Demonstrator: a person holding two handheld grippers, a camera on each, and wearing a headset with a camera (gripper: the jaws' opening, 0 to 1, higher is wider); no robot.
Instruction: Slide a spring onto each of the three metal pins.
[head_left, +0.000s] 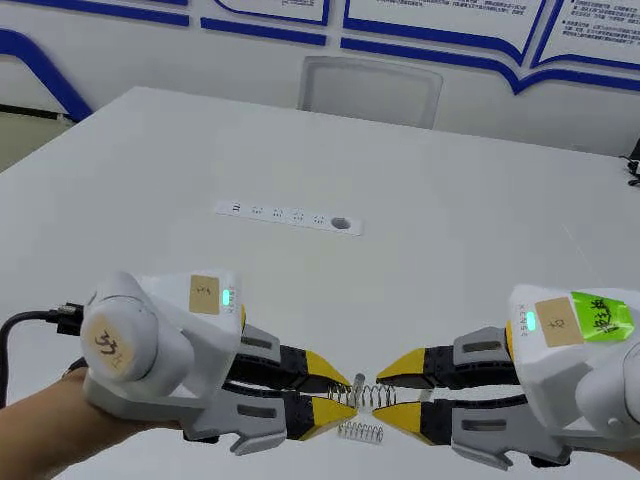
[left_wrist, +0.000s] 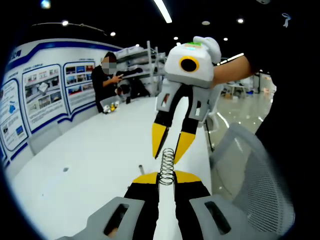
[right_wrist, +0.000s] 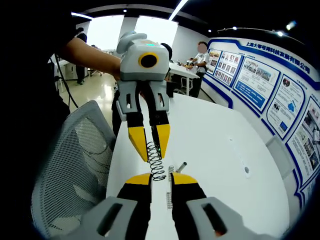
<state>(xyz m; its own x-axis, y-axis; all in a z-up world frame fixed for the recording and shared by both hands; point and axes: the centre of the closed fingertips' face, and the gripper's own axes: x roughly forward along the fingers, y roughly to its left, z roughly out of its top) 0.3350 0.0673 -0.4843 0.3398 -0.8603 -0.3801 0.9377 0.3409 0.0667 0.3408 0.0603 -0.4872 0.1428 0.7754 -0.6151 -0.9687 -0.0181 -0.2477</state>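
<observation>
**Spring held in the air between two facing grippers**

In the head view, the left gripper (head_left: 340, 395) and the right gripper (head_left: 385, 396) are pointing at each other low over the white table (head_left: 300, 150), tips nearly meeting. A spring (head_left: 368, 396) is stretching sideways between them, off the surface. A short metal pin (head_left: 358, 384) is showing just behind the spring; whether it is standing or lying cannot be told here. A second spring (head_left: 360, 432) is lying on the table just below the tips. Farther back, a white power strip (head_left: 288, 215) is sitting on the table, and a grey chair (head_left: 370, 90) is standing at the far edge.

In the left gripper view, the left gripper (left_wrist: 166, 176) is keeping its yellow-tipped fingers (left_wrist: 145, 178) only a spring's width apart, and the near end of the spring (left_wrist: 166, 169) is sitting pinched between them. The spring is rising to the tips of the right gripper (left_wrist: 166, 157), which is pointing down at it. A mesh chair (left_wrist: 255, 170) is standing beside the table edge.

In the right gripper view, the right gripper (right_wrist: 161, 177) is holding its fingers (right_wrist: 137, 180) slightly apart. The spring (right_wrist: 156, 162) is running from between the tips of the left gripper (right_wrist: 154, 156) down to the inner edge of one right finger; whether both fingers are pressing on it cannot be told. The metal pin (right_wrist: 182, 165) is lying tilted just beyond the other finger, and the second spring (right_wrist: 170, 195) is lying on the table in the gap between the fingers.
</observation>
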